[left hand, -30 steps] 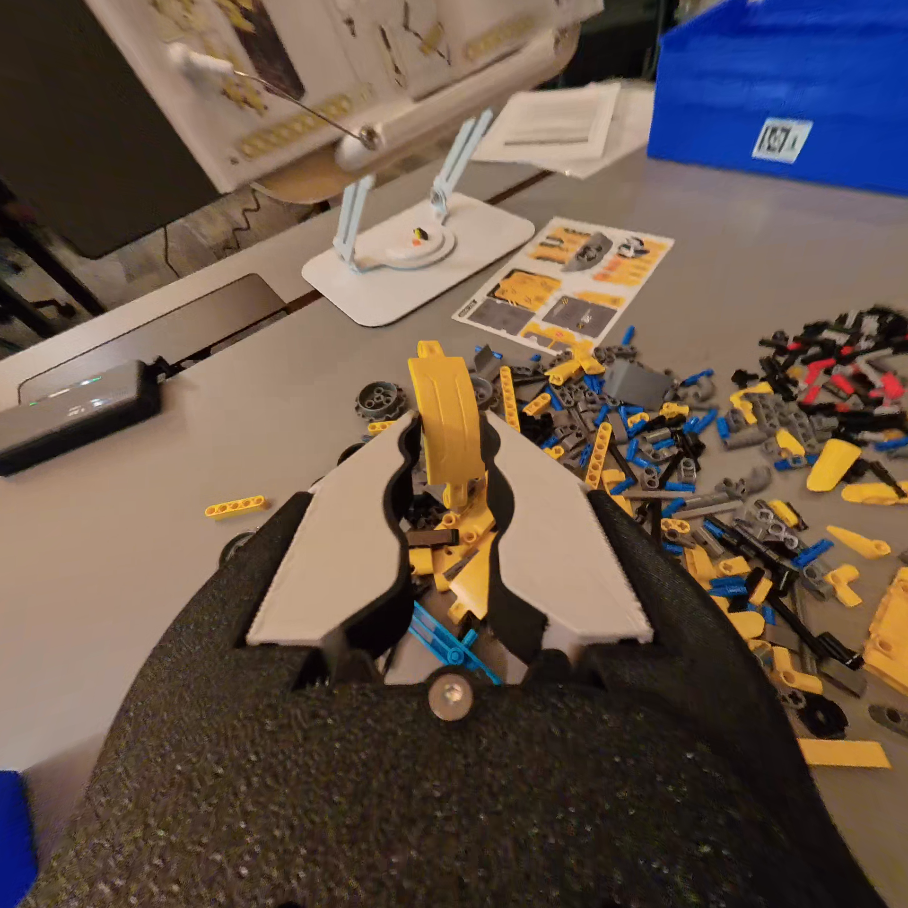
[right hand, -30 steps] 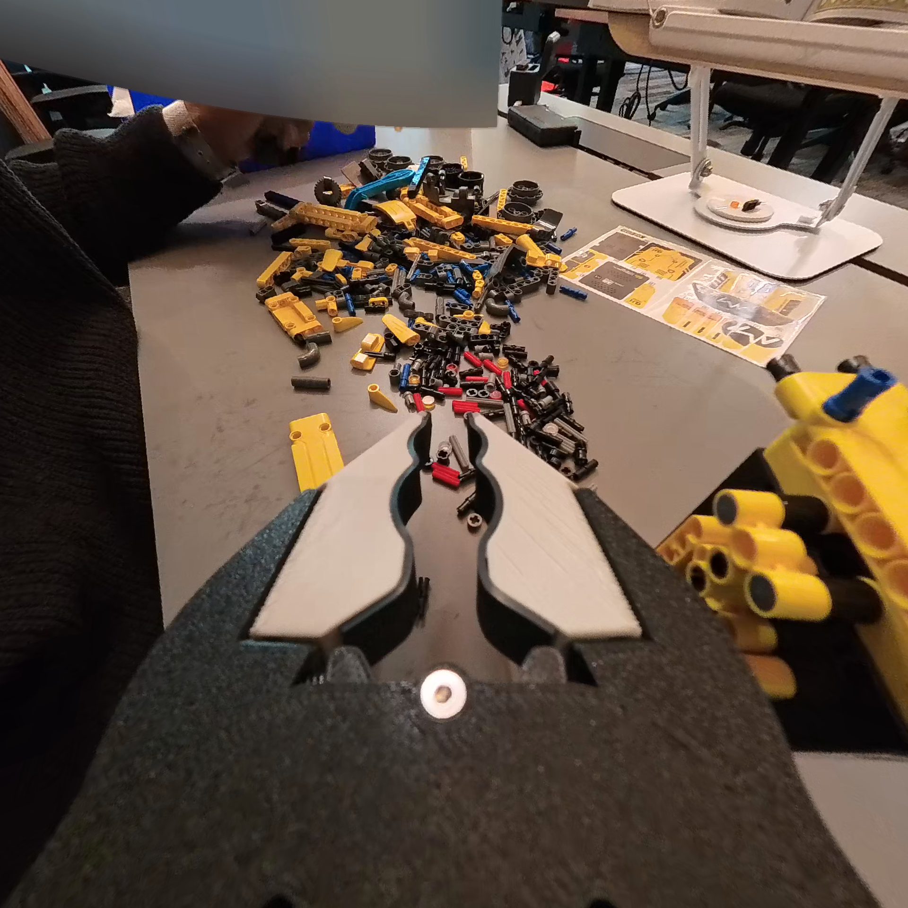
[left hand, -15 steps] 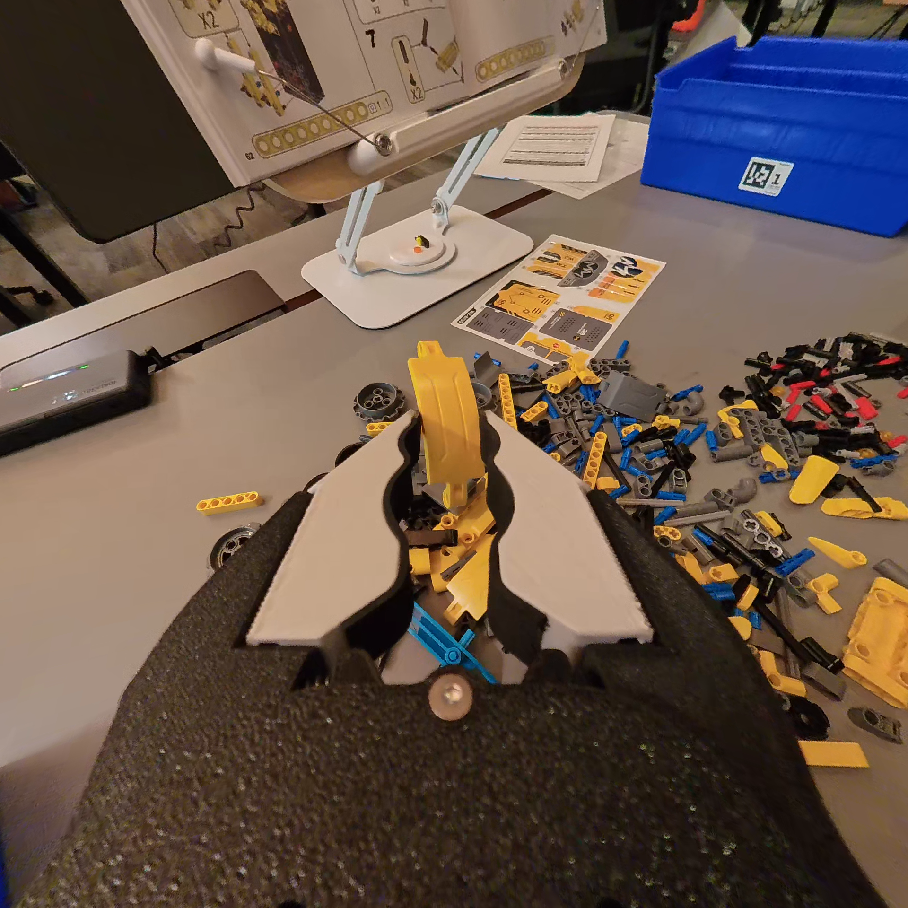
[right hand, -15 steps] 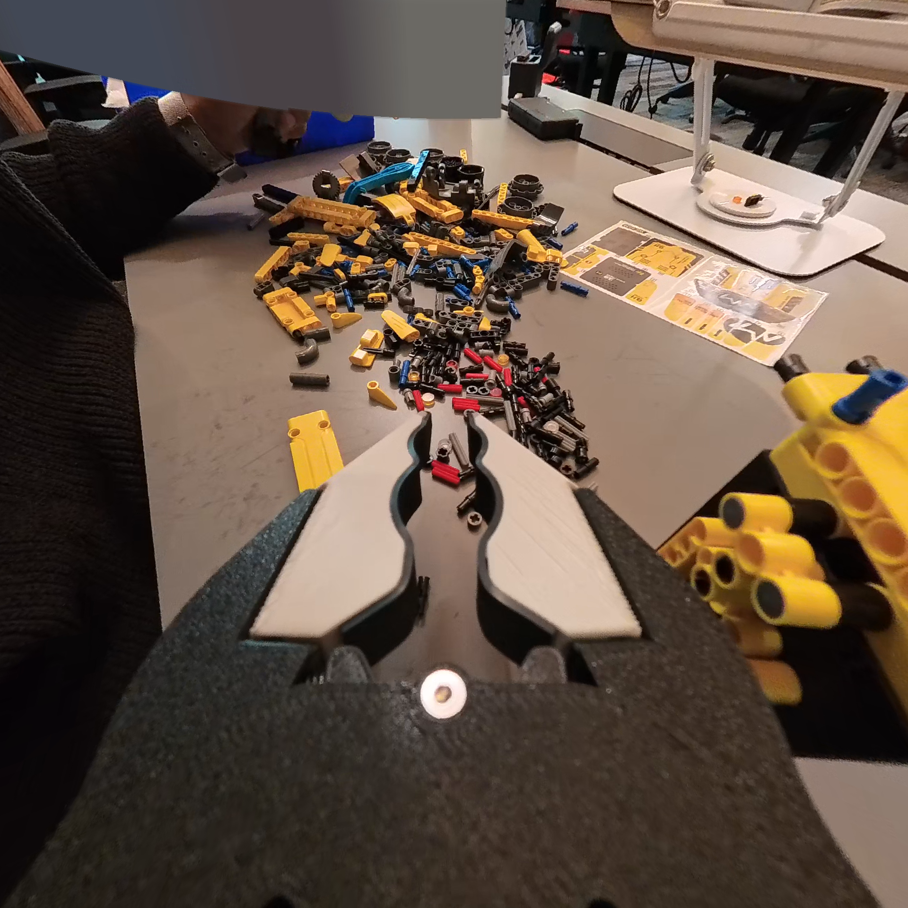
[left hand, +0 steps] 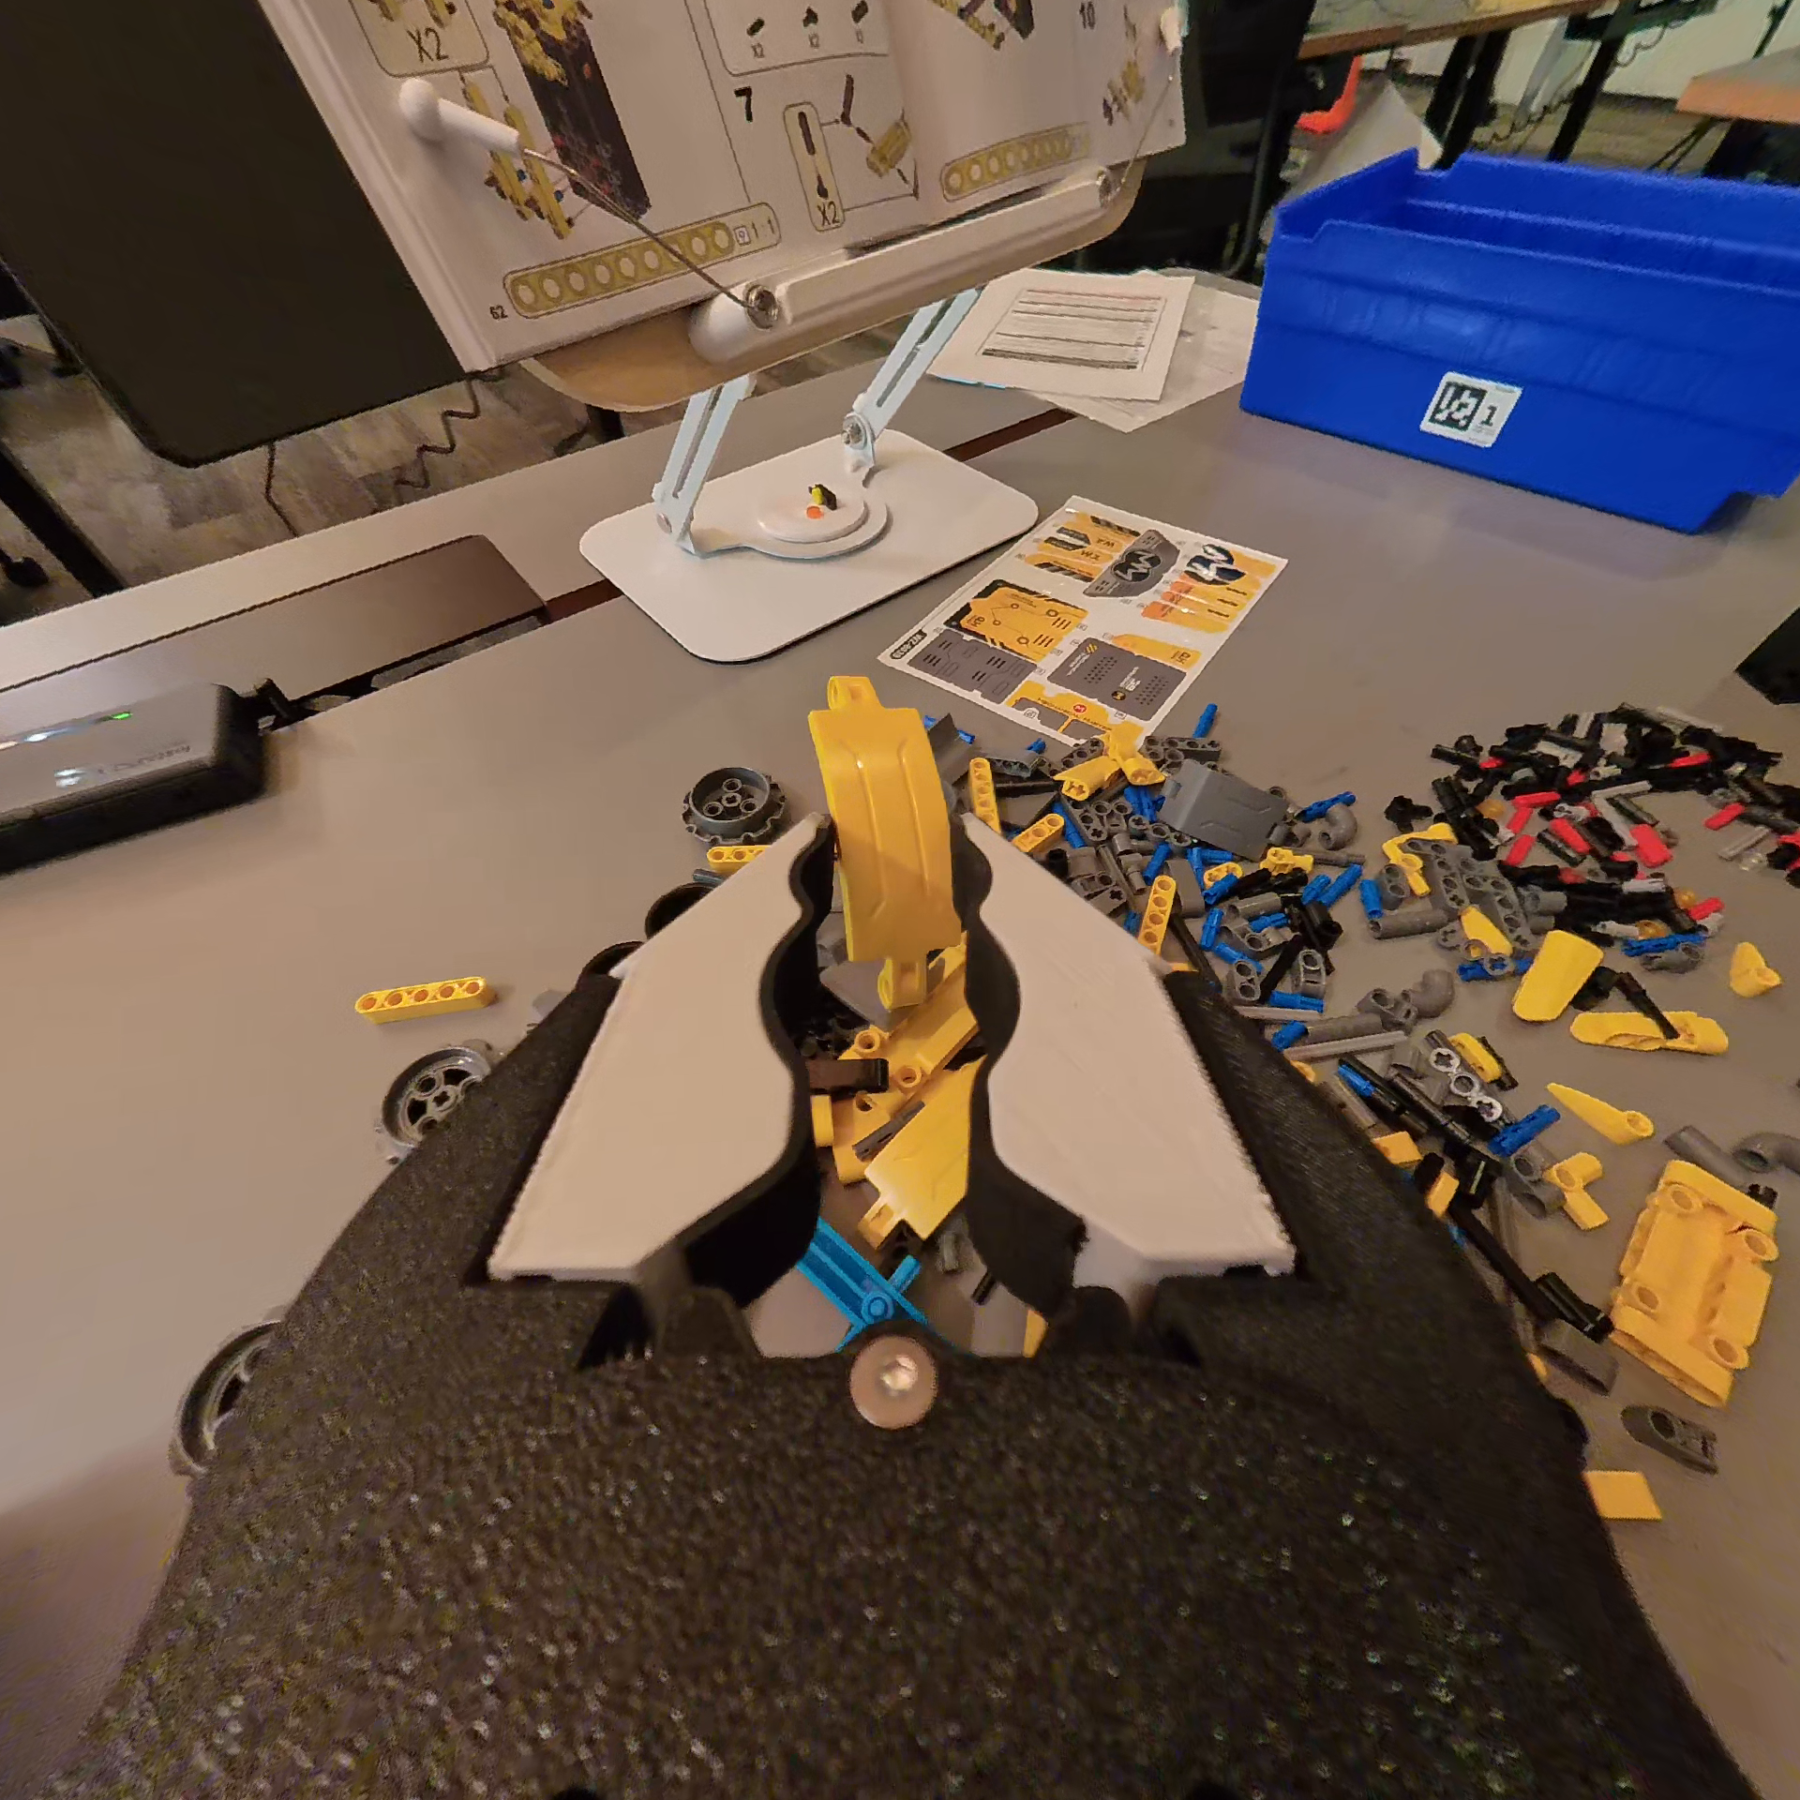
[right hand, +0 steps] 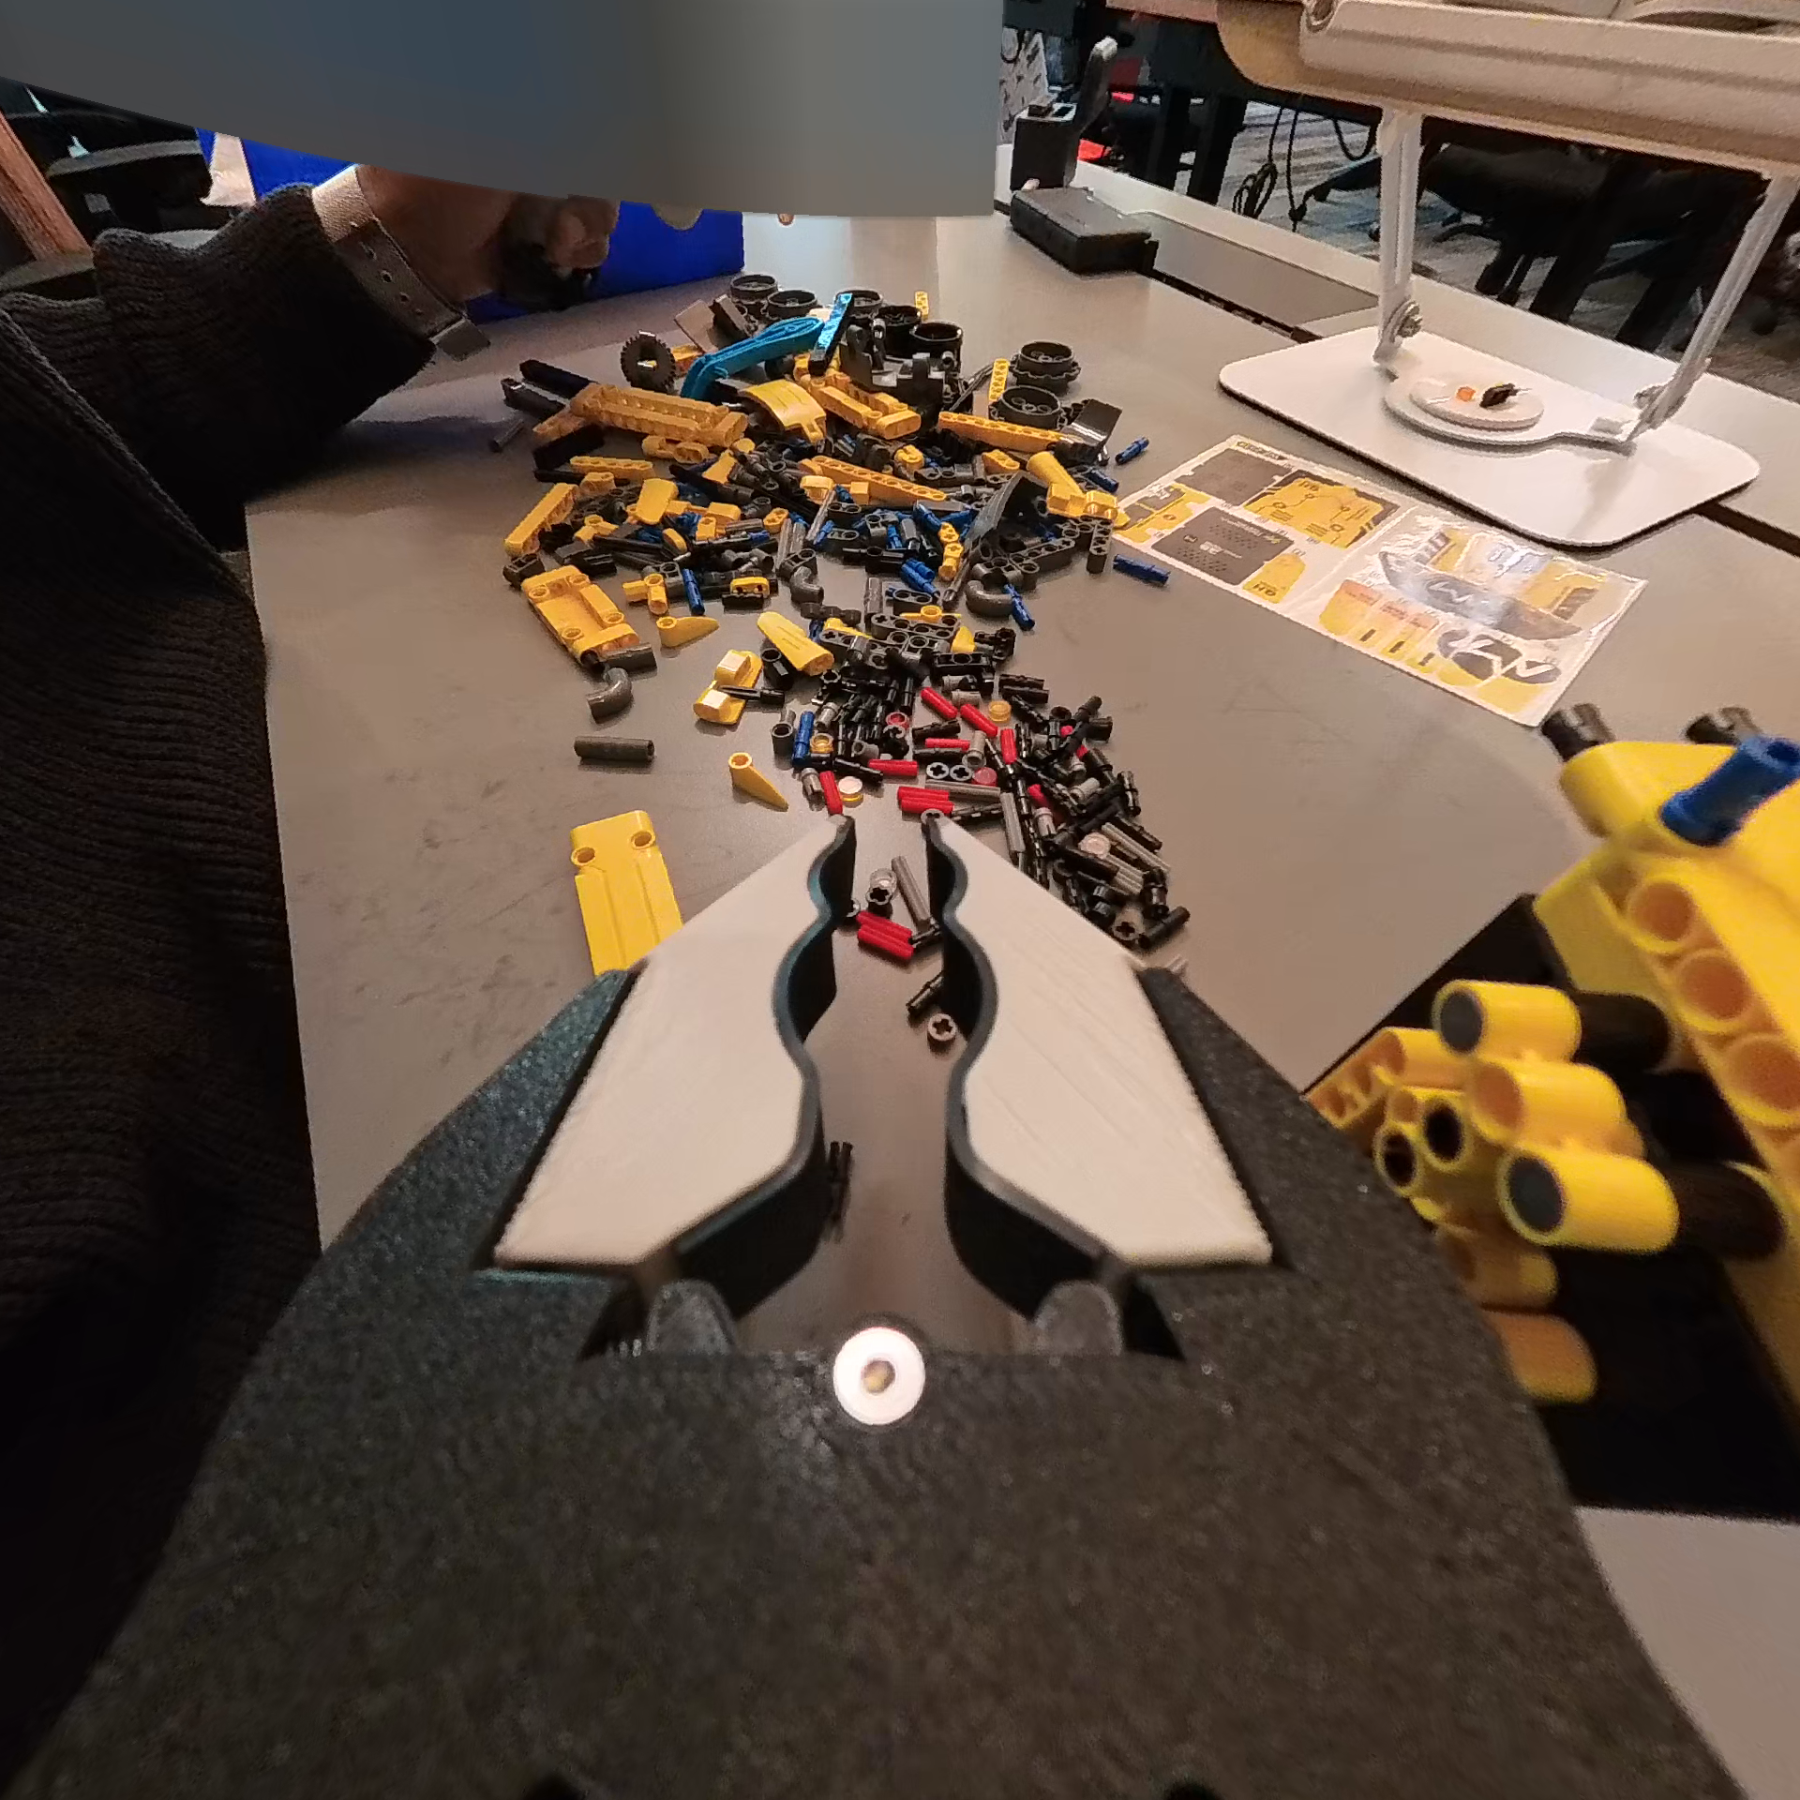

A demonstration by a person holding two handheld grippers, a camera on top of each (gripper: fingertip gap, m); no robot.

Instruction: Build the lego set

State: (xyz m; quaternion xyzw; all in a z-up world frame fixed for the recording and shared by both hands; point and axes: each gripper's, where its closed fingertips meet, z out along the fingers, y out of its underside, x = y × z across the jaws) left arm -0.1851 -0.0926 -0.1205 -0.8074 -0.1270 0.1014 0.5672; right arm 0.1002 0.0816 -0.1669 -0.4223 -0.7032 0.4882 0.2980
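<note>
1. Left wrist view: left gripper (left hand: 891, 838) w/ jaws pinching a yellow curved panel (left hand: 886, 857), held upright above the parts pile (left hand: 1218, 906), tips clamped on its mid-section. The panel is smooth, glossy moulded plastic, arched, w/ a pin-hole lug at top and bottom.
2. Handling (judged): the panel looks light and stiff; its slick faces could slip or twist, so the ribbed edges near mid-length seem the surest hold.
3. Surroundings: grey matte tabletop (left hand: 487, 877); loose yellow beam (left hand: 425, 999) left of the jaws; dark gear hub (left hand: 732, 805) just beyond the left tip; sticker sheet (left hand: 1086, 623) past the pile; white stand (left hand: 808, 575) carrying an open booklet (left hand: 682, 127); blue bin (left hand: 1539, 321) far right; black box (left hand: 117, 769) far left.
4. Right wrist view: right gripper (right hand: 888, 828) w/ jaws slightly spread, a narrow gap at the tips, gripping nothing. It hovers low over small red, black and grey pins (right hand: 896, 925), seen thru the gap.
5. Nearby: flat yellow plate (right hand: 623, 891) just left of the jaws; yellow beam-and-pin assembly (right hand: 1597, 1071) close at right, studded w/ round tubes; a knit-sleeved arm (right hand: 146, 682) along the left edge. The held panel is not seen here.
</note>
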